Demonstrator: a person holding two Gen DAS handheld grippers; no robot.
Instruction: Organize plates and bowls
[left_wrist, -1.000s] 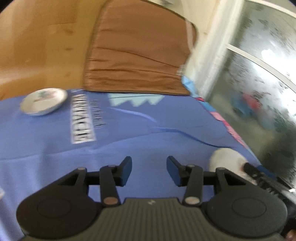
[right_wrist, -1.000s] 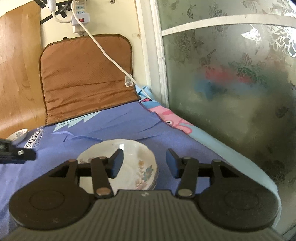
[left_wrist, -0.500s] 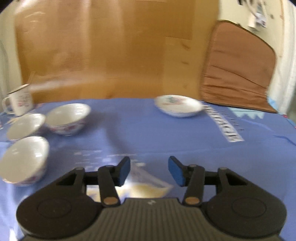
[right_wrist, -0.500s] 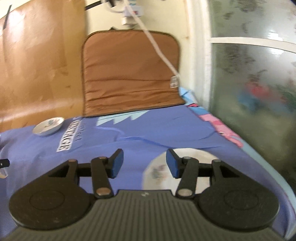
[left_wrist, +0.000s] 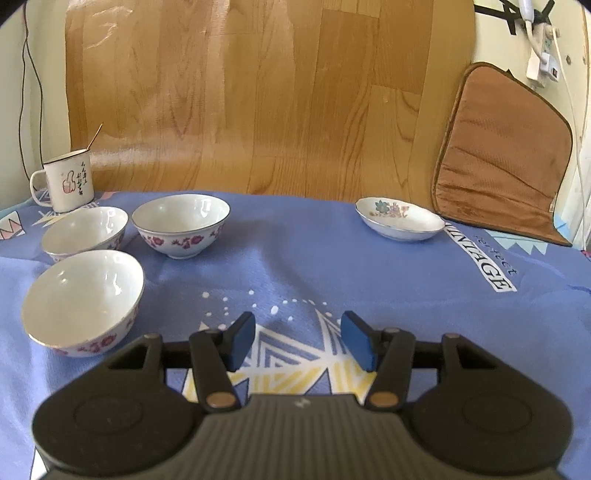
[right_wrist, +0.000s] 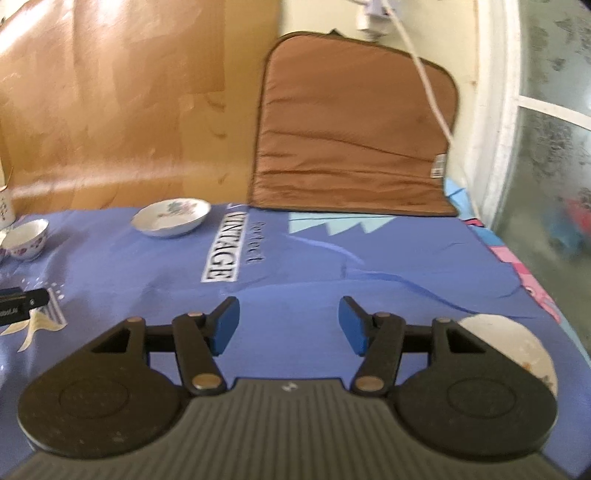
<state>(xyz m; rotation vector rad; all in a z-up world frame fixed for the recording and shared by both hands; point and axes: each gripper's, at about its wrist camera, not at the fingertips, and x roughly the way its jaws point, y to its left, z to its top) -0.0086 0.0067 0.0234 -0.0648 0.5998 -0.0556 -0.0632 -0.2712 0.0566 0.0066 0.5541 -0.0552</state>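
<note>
three floral bowls sit grouped toward the left edge of the tabletop: the nearest bowl (left_wrist: 83, 301) closest to the front, a second bowl (left_wrist: 85, 232) behind it, and a third bowl (left_wrist: 181, 225) just to that one's right, none stacked. a shallow flowered dish (left_wrist: 400, 223) stands alone near the back edge, well apart from the bowls and near the right corner, just left of the "vintage" lettering (left_wrist: 487, 260) printed on the blue cloth (left_wrist: 295, 266) that covers the tabletop. in the right wrist view a white plate (right_wrist: 517, 341) lies near the front right corner, partly hidden behind the tool's body; whether it is one plate or a stack cannot be told.

the left hand-held gripper (left_wrist: 297, 341) hangs over the yellow and white pattern at the front middle of the cloth, its blue pads spread apart with only cloth between them. the right hand-held gripper (right_wrist: 290, 326) is over bare blue cloth to the plate's left, its jaws opening and nothing between them; this view is slightly blurred.

an enamel mug (left_wrist: 66, 182) with something thin standing in it sits at the back left corner, just behind the bowls. a brown padded cushion (left_wrist: 502, 158) leans against the wall at the back right, and a wood-grain panel (left_wrist: 258, 92) runs along the back edge. a white cable (right_wrist: 424, 70) hangs across the cushion.
</note>
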